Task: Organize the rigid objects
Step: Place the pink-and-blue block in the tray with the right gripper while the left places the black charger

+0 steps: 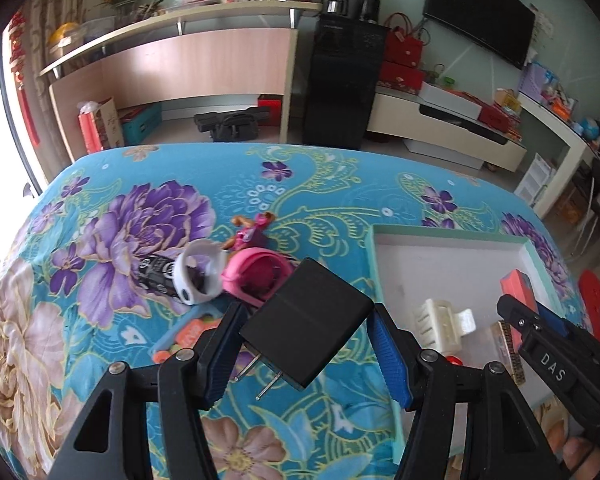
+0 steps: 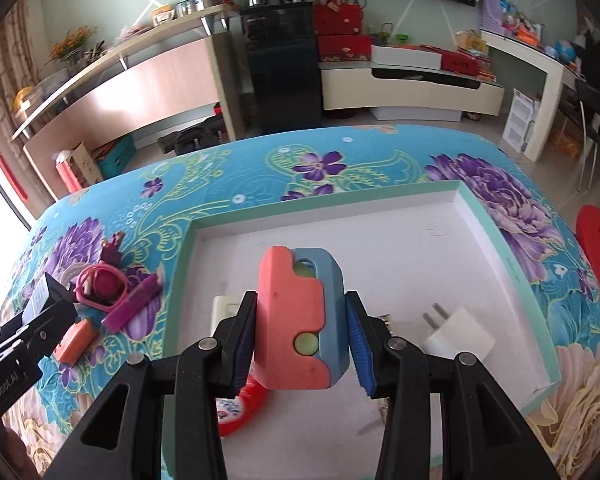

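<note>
Two grippers are loaded: left gripper (image 1: 306,350) clamps the black charger (image 1: 306,322) above the cloth beside the tray (image 2: 512,264); right gripper (image 2: 300,346) clamps the pink-blue block (image 2: 300,316) over it. Both look rigid, light (grip flat sides, avoiding prongs).

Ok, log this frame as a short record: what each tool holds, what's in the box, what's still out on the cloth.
left tool: shut on black plug-in charger, above the cloth
right tool: shut on coral-and-blue plastic block, over the box
shallow white box with mint rim: white plug adapter, cream claw clip, red round toy
floral cloth: pink strap bundle, purple bar
</note>
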A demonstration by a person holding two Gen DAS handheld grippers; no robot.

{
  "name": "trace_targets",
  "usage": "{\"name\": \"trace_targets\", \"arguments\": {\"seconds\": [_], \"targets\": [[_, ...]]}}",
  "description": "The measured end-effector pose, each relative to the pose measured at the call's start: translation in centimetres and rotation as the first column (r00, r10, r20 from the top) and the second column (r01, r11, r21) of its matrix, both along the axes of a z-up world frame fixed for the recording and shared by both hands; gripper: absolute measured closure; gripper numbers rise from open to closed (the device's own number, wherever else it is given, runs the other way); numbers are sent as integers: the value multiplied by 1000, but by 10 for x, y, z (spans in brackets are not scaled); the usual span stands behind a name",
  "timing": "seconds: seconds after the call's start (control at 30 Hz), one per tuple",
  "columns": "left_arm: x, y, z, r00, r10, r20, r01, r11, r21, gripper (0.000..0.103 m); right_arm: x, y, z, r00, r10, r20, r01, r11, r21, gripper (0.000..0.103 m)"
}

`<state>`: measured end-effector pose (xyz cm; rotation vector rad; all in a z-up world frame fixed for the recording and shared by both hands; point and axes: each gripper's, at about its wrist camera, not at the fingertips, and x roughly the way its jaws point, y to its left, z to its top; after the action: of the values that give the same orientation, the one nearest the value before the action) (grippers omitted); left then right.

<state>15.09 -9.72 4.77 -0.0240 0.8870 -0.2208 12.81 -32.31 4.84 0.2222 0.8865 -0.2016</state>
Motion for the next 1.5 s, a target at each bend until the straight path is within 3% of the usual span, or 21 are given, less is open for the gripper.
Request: {"name": "trace_targets", "arguments": {"seconds": [0.3, 0.5, 1.07, 1.17, 1.23, 1.5], "targets": [[-24, -82, -4, 974, -225, 3, 224, 974, 35, 38, -23, -53, 1, 990, -144, -5, 144, 989, 16, 59], [-35, -115, -15, 952, -306, -16, 307, 950, 61, 38, -27, -64, -2, 985, -172, -3, 172, 985, 34, 59], [-31, -123, -35, 952, -297, -66, 303, 949, 93, 37, -15, -54, -22, 990, -118, -77, 121, 992, 41, 59], [-31, -122, -34, 952, -300, -65, 305, 948, 89, 32, -14, -53, -22, 990, -115, -80, 118, 992, 35, 58], [-32, -122, -33, 951, -302, -60, 306, 948, 84, 26, -14, -53, -22, 991, -113, -78, 117, 992, 39, 58], [-33, -114, -20, 955, -296, -32, 298, 952, 72, 25, -19, -53, -7, 992, -122, -14, 122, 992, 37, 58]]}}
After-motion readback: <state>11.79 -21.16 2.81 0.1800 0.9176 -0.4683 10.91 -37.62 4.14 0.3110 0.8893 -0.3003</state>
